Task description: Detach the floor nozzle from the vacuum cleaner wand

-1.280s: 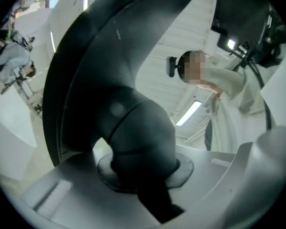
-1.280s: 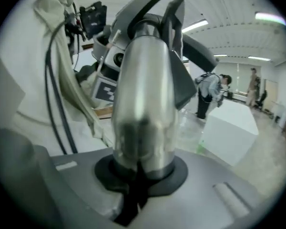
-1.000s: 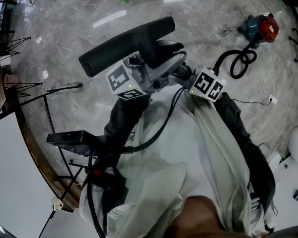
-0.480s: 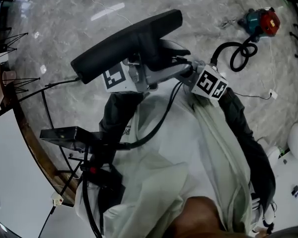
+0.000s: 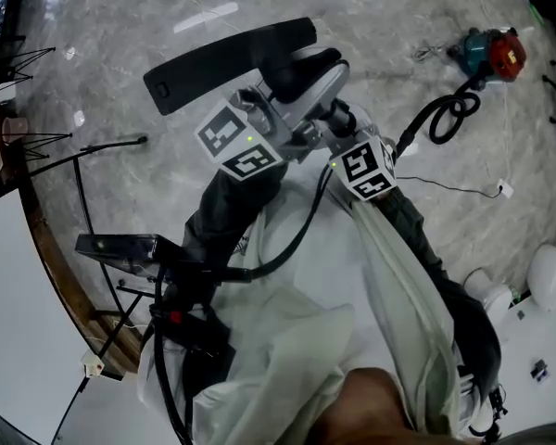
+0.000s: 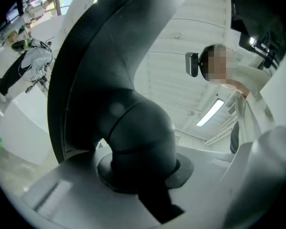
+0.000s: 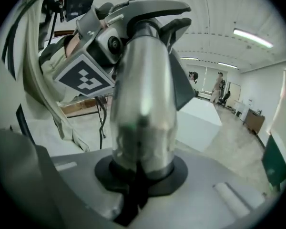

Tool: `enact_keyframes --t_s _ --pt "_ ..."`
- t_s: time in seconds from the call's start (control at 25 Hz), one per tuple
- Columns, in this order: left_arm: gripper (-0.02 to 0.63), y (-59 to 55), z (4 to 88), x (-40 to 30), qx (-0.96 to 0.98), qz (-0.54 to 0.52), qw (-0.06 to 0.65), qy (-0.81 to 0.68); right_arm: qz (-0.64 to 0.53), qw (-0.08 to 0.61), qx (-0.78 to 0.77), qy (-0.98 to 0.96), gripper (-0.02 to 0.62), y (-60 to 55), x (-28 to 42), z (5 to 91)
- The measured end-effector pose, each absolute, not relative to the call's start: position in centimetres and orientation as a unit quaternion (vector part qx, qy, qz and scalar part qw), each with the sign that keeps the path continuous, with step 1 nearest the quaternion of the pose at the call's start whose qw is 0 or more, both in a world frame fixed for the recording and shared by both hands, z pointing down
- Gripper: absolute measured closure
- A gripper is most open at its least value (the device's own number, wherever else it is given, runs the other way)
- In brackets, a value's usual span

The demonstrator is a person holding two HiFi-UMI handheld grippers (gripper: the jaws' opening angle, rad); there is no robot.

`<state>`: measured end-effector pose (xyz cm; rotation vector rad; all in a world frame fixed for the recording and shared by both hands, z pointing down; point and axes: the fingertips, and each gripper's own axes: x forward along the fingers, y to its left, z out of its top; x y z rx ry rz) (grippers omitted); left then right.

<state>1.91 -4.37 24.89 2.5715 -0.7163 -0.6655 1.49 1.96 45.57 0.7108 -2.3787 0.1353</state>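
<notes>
Floor [image 5: 102, 82]: grey marbled stone. It fills the head view behind everything we hold.

Coat [image 5: 296, 286]: pale cloth. Both our sleeves run up through it toward the claws.

Floor nozzle [image 5: 227, 63]: long, flat and black, held up in the air above the floor – well clear of it. It lies slantwise, the right end higher in the head view. Its curved black neck comes down into the left claw.

Wand [image 7: 142, 104]: a shiny silver tube. In the head view its far end meets the nozzle's neck, the two end to end and touching. In the right gripper view it rises straight out of the right claw.

Left claw [image 6: 139, 173]: closed on the nozzle's black neck, which fills the narrow space between the jaws. Its marker cube [image 5: 238, 144] sits just below the nozzle.

Right claw [image 7: 140, 175]: closed on the silver wand, jaws only a little apart – as far as the tube holds them. Its marker cube [image 5: 364, 169] sits just right of the left one, near it.

Vacuum cleaner [image 5: 489, 52]: red and teal body on the floor at upper right, well apart from us.

Hose [image 5: 445, 114]: black, looped on the floor beside that body.
</notes>
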Motion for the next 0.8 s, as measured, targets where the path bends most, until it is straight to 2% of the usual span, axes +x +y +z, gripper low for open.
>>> enact_keyframes --t_s 0.12,0.24,0.32,0.4,0.64,0.72,0.8 --pt "0.534 -1.4 23.5 2.8 0.94 -0.254 0.153 -0.166 0.046 0.311 0.203 -0.927 0.555 3.8 1.2 45.2" --pt "0.531 2.9 21.7 4.2 0.957 -0.27 0.102 -0.029 0.061 0.283 0.048 -0.956 0.554 7.7 1.0 44.3" --pt "0.531 3.3 21.5 4.3 0.956 -0.277 0.096 -0.015 0.079 0.273 -0.005 -0.959 0.554 8.8 1.1 43.9" --pt "0.532 2.1 22.0 3.9 0.952 -0.282 0.11 -0.051 0.092 0.277 0.028 -0.956 0.554 7.9 1.1 44.2" --pt "0.534 -4.2 25.4 1.3 0.907 -0.243 0.212 -0.27 0.061 0.337 0.279 -0.897 0.555 2.8 1.7 46.0" --pt "0.534 -4.1 25.2 1.0 0.908 -0.251 0.213 -0.259 0.056 0.345 0.271 -0.897 0.555 2.8 1.6 46.1" --pt "0.534 -2.2 24.1 1.7 0.928 -0.267 0.178 -0.188 0.054 0.335 0.209 -0.917 0.554 3.9 1.3 45.7"
